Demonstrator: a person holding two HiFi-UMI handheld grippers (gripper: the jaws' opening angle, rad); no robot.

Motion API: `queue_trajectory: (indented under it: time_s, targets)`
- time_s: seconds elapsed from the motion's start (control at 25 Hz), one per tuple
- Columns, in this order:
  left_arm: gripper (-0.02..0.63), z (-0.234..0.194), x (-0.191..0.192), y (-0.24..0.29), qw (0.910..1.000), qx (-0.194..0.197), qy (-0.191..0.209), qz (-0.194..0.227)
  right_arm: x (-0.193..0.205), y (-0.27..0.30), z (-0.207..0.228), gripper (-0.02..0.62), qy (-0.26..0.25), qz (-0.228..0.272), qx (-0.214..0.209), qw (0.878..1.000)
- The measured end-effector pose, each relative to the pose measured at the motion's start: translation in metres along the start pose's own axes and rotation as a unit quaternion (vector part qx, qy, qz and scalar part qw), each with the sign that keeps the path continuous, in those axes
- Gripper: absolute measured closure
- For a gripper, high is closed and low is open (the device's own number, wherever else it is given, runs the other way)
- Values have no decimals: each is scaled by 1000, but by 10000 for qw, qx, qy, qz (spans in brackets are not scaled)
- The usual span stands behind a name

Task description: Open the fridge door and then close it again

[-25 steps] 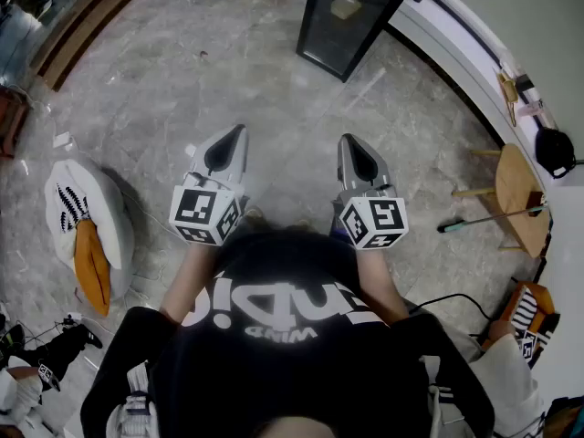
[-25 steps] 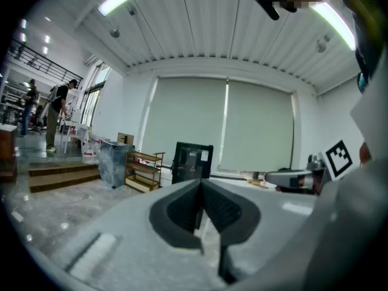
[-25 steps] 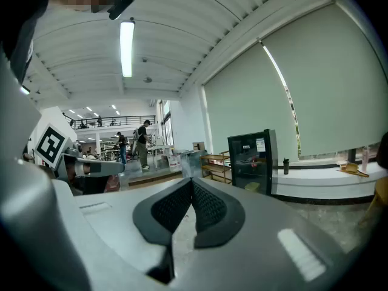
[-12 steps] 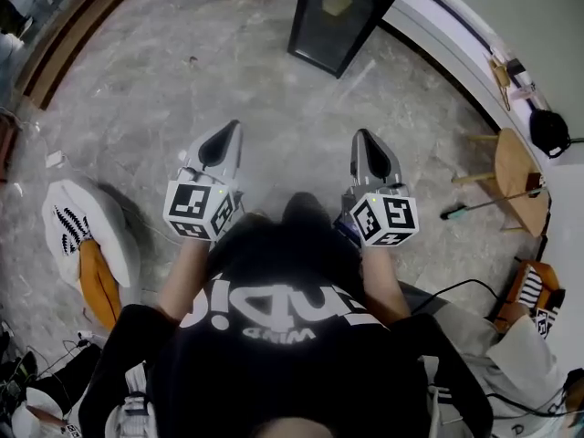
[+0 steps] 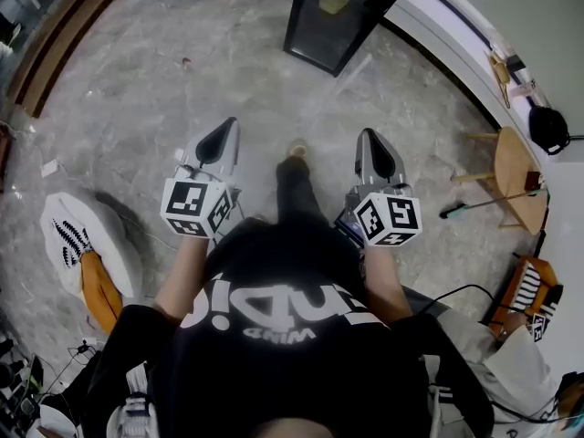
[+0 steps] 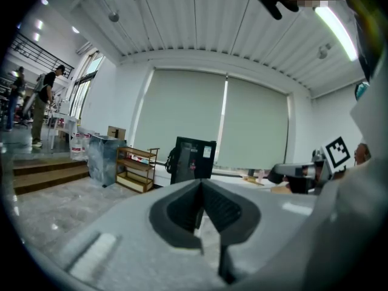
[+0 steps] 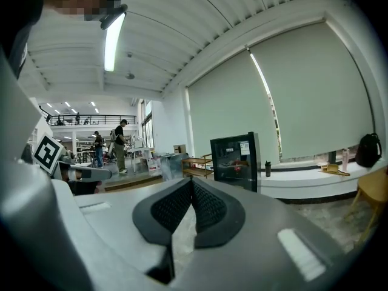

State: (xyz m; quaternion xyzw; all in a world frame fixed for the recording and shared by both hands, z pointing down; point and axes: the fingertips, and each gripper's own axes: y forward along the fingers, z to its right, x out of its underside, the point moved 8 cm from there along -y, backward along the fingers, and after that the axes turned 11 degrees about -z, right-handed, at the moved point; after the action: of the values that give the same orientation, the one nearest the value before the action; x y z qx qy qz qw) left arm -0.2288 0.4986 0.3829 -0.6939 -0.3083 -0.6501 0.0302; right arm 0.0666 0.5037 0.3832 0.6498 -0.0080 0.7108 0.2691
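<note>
Both grippers are held level in front of me, side by side and apart. Left gripper: jaws fully together, pads meeting at the tips, nothing between them. Right gripper: same, jaws together and empty. The fridge, a black glass-front unit, stands on the grey marbled floor ahead, well apart from both grippers, its door closed as far as I can tell. A low white ledge runs just beside it. A wooden shelf stands to its left.

Bright, even; ceiling tubes glare; heavy fisheye warp w/ dark corners in gripper views
</note>
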Motion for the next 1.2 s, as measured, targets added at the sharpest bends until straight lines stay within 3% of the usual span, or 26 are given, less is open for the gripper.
queue_trajectory:
  time_s: [0.64,1.2]
  targets:
    - [604,-60,-85,163,9998,-190,-71,-59,-86,154,103,595,33,150,-199,9997]
    - [604,-77,-164,305,9990,-402,-210,-61,-167,273,223,595,22,186,-409,9990]
